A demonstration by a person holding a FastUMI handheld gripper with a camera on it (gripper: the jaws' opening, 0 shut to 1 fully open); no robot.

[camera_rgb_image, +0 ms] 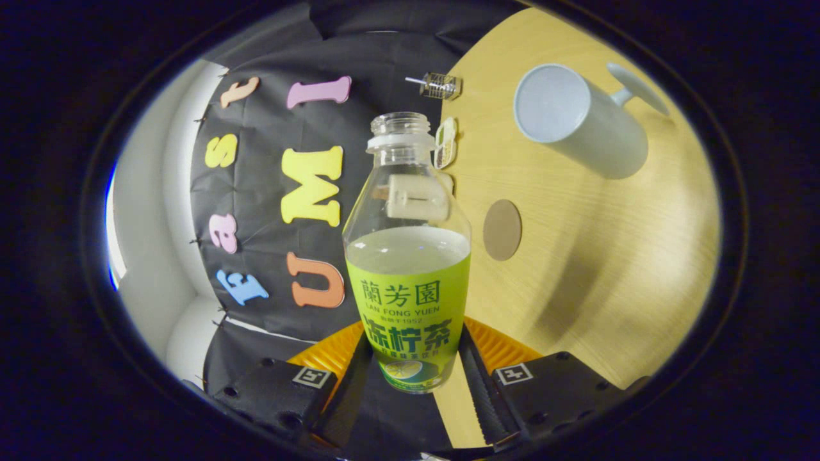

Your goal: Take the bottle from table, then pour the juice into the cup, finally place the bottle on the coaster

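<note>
Bottle: uncapped, clear, green label, pale juice up to the label's top; clamped between the two fingers, lifted off the table and tilted with it.
Gripper: jaws closed on the bottle's lower body, one finger pressing each side.
Cup: white mug, far right of the bottle, open mouth showing, well apart.
Coaster: round brown disc on the wooden table, just right of the bottle, nearer than the cup.

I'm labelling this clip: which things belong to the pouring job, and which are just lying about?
Job:
- clear uncapped plastic bottle with green label, held between the tool fingers
- white cup
- round brown coaster

Lying about:
- small clear ridged object
- white oval ring
</note>
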